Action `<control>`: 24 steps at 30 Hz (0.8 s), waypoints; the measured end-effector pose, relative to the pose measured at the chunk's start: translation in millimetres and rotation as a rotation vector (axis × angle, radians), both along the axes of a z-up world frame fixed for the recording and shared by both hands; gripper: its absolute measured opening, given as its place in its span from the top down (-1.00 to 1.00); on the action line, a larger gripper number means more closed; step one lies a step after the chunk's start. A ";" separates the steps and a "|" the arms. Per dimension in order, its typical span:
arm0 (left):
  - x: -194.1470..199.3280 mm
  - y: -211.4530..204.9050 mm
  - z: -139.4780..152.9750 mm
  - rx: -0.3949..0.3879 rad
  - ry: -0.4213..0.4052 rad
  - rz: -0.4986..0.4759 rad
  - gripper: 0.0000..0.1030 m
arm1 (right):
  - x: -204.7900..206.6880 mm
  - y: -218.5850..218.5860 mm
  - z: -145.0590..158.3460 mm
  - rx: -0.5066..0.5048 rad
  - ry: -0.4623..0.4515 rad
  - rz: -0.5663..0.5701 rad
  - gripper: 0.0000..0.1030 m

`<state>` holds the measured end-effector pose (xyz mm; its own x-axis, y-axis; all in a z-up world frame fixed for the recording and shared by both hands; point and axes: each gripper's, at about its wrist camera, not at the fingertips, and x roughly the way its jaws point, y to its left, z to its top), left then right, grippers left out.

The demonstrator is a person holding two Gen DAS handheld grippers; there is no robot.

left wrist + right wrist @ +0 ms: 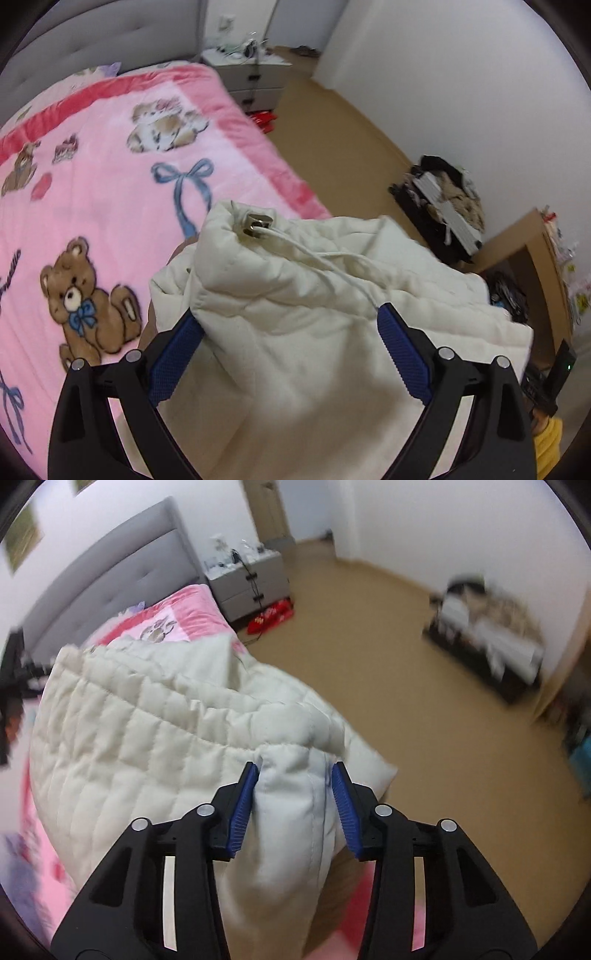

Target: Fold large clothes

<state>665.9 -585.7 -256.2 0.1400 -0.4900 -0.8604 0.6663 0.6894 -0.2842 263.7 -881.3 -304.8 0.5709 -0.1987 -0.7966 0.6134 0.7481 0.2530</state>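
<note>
— Jaws first: right gripper (294,775) clamps a fold of the padded coat (155,716); left gripper (290,317) gapes around its hem, pads seemingly slack.

— Coat sits bunched at the bed (92,155) edge; one-sided hold, so it could slide floorward.

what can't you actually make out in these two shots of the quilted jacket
- Left wrist view: the cream quilted jacket covers the bed's near corner and the gap between the left gripper fingers, so the grip there is unclear.
- Left wrist view: clutter on the nightstand is too small to name.
- Right wrist view: the pile by the far wall is motion blurred.
- Right wrist view: the jacket's full shape is cut off behind the right gripper.
</note>
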 end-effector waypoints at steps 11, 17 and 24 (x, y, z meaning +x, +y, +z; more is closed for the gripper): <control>-17.0 -21.5 -39.2 0.115 -0.152 0.011 -0.83 | 13.2 5.8 -47.1 -0.038 0.080 -0.047 -0.20; -44.8 -13.6 -15.0 0.163 -0.251 0.004 -0.83 | 1.0 19.7 -16.2 -0.160 0.097 -0.057 -0.43; -83.2 6.6 23.1 0.138 -0.253 0.017 -0.83 | -14.8 49.7 26.8 -0.303 0.138 -0.113 -0.68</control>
<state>582.7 -579.1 -233.1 0.3663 -0.3665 -0.8553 0.6922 0.7216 -0.0127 248.8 -831.6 -278.0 0.4231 -0.4934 -0.7600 0.7097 0.7019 -0.0606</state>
